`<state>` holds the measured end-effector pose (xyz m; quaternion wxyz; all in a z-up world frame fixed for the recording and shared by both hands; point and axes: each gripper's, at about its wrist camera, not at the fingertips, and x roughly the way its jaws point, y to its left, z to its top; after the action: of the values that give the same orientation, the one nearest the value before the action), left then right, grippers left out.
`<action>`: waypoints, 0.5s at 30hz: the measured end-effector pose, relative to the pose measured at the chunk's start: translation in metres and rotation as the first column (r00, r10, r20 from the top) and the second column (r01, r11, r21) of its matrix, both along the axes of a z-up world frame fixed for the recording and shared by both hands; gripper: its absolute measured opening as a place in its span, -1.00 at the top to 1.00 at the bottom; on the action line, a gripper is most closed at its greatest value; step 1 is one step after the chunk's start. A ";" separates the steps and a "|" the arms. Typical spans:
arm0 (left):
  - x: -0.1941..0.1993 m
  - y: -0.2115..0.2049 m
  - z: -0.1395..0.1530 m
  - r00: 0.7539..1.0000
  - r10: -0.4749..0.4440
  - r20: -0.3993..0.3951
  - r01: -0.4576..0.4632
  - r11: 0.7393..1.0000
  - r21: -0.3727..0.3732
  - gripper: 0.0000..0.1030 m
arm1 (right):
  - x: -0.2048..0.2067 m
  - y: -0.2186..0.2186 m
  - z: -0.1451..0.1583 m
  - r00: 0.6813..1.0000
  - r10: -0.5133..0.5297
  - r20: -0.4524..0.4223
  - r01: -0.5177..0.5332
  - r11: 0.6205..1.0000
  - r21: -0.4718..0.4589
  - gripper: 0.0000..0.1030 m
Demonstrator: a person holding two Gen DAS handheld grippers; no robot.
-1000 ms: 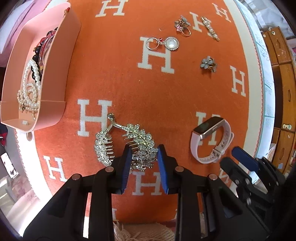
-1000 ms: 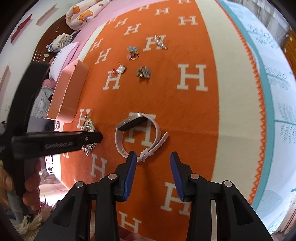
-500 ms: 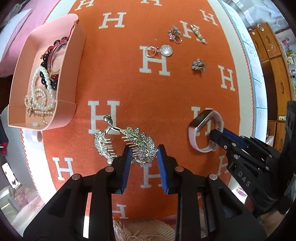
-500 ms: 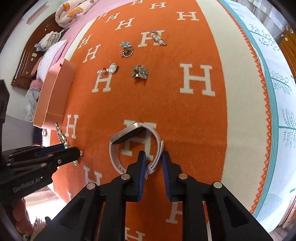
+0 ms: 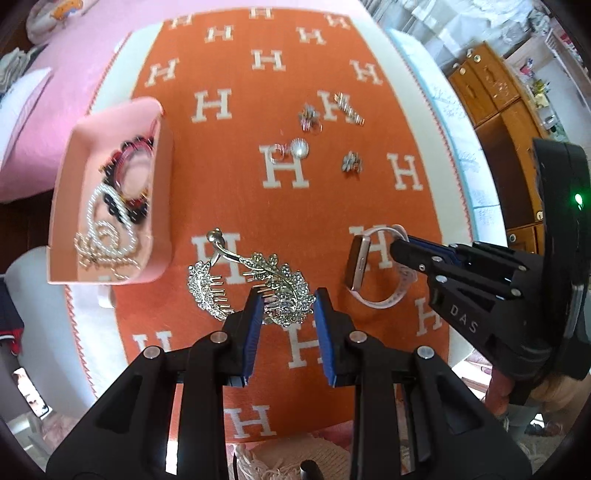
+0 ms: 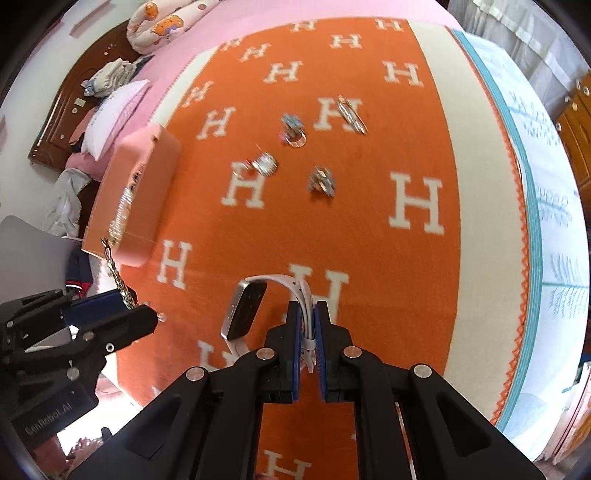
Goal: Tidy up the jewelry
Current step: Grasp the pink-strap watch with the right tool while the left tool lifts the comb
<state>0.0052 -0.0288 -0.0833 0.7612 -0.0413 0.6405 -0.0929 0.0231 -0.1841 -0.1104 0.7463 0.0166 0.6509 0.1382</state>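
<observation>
My left gripper (image 5: 289,297) is shut on a rhinestone leaf hair clip (image 5: 275,282), which hangs lifted above the orange blanket (image 5: 229,177). My right gripper (image 6: 307,308) is shut on the strap of a pink smartwatch (image 6: 246,308) and holds it raised; the watch also shows in the left wrist view (image 5: 360,264). A pink tray (image 5: 162,206) at the left holds pearl strands (image 5: 105,229) and dark bead bracelets (image 5: 127,162). Loose on the blanket lie a pearl keyring (image 5: 295,148), a flower ring (image 5: 309,117), a pearl bar clip (image 5: 349,109) and a flower brooch (image 5: 351,163).
The blanket lies on a bed with pink sheets (image 6: 258,14) and pillows (image 6: 114,110). Wooden cabinets (image 5: 498,110) stand to the right. A cream knitted thing (image 5: 295,458) lies at the blanket's near edge.
Both grippers have risen from the blanket with their loads. The right gripper closed on the watch strap, and the watch now hangs upright off the blanket. The hair clip has lifted too.
</observation>
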 end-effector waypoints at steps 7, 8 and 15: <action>-0.002 0.020 0.045 0.992 -0.002 0.129 -0.003 0.999 0.040 0.52 | 0.014 0.024 0.040 0.997 0.026 0.068 -0.028 0.999 0.029 0.86; -0.003 0.023 0.050 0.990 -0.003 0.144 -0.005 0.999 0.050 0.52 | 0.015 0.027 0.044 0.997 0.028 0.074 -0.030 0.999 0.033 0.86; 0.007 0.045 0.065 0.979 0.014 0.204 -0.031 0.996 0.081 0.52 | 0.030 0.061 0.065 0.993 0.047 0.108 -0.053 0.997 0.055 0.86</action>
<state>0.0120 0.0165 -0.0180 0.8247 -0.0069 0.5622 -0.0610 0.0526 -0.1235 -0.0457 0.7756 0.0143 0.6060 0.1761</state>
